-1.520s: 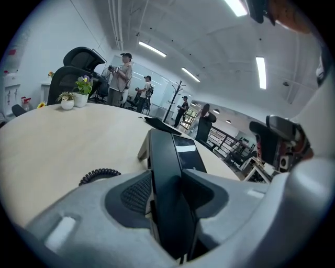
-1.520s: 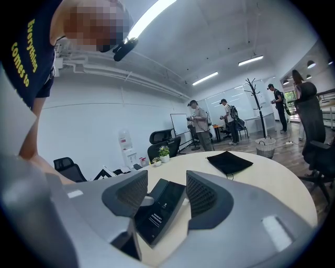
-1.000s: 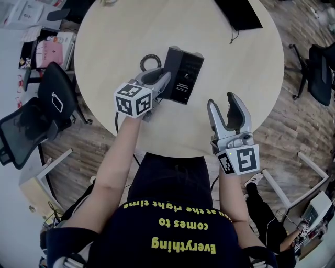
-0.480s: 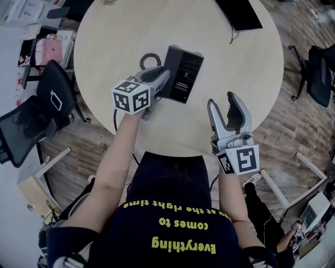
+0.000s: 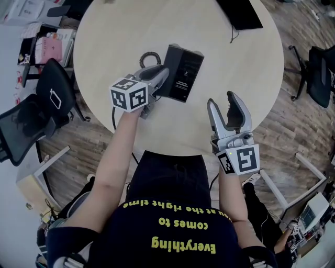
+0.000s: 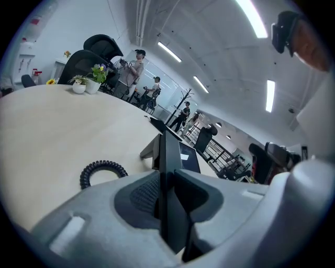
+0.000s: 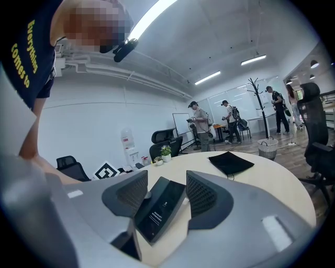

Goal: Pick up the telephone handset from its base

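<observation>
A black telephone base [image 5: 184,73] lies on the round pale table [image 5: 104,47], with its coiled cord [image 5: 149,57] to the left. My left gripper [image 5: 161,74] reaches along the base's left side. In the left gripper view the black handset [image 6: 168,157] stands edge-on between the pads, and my left gripper [image 6: 167,196] has just been closing on it; both pads touch it. The base [image 6: 188,156] and cord [image 6: 102,171] lie beyond. My right gripper [image 5: 221,102] hovers open over the table's near edge, with nothing between its fingers. Its own view shows the base [image 7: 159,208] farther off.
A black pouch [image 5: 238,13] with a thin cord lies at the table's far side. Office chairs stand to the left [image 5: 52,99] and to the right [image 5: 322,73]. Small potted plants [image 6: 86,81] sit on the far edge. People stand in the background.
The left gripper's marker cube has tipped and shifted slightly to the left. The telephone, the cord and the right gripper have stayed in place.
</observation>
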